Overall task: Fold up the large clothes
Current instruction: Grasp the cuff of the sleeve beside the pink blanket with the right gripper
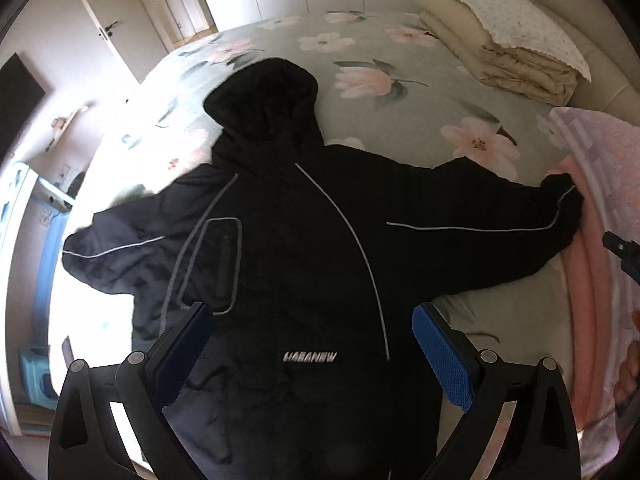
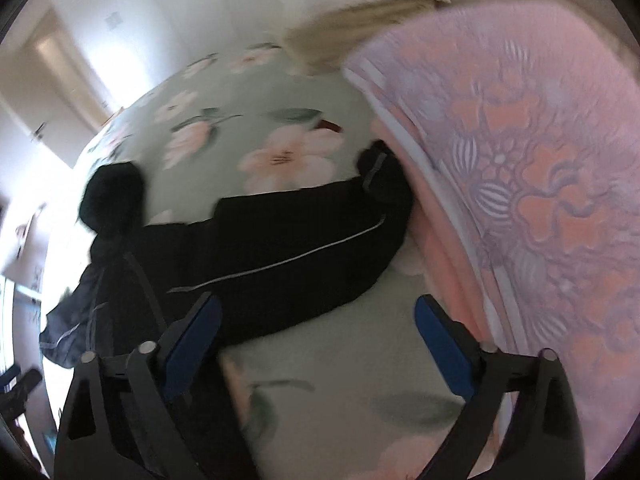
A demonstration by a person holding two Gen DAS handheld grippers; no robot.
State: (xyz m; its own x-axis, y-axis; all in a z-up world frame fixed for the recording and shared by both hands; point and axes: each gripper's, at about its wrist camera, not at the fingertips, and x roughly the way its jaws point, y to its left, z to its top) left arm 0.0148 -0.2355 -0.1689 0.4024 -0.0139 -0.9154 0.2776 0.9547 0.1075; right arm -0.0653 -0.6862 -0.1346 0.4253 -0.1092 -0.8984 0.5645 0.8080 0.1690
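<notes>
Black and slightly shiny, the hooded jacket (image 1: 296, 248) lies spread flat on the bed (image 1: 400, 64), front up, hood pointing toward the far edge and both arms stretched out to the sides. Starting at the left, one sleeve (image 1: 116, 252) reaches toward the sunlit side of the mattress, its fabric puffed and creased, with a thin pale piping line running along it. Next comes a chest pocket (image 1: 216, 264) outlined in the same grey piping, then two long curved seams sweeping down the body, and white lettering (image 1: 310, 357) printed low on the front. The left gripper (image 1: 312, 356) hangs over the lower body of the jacket, its blue ribbed pads (image 1: 444, 360) standing wide apart with nothing clamped between them. Further right, the other sleeve (image 2: 288, 248) runs out until its cuff (image 2: 380, 172) touches a folded pink blanket (image 2: 540, 184) woven with a raised lilac and orange flower pattern. The right gripper (image 2: 316, 332) hovers over this sleeve's lower edge and the pale green sheet (image 2: 344, 360) printed with pink blossoms, its fingers (image 2: 444, 344) spread and holding nothing; this view is blurred. Beyond, near the headboard, a cream quilt (image 1: 508, 56) sits folded under a lace-edged pillow (image 1: 512, 20).
</notes>
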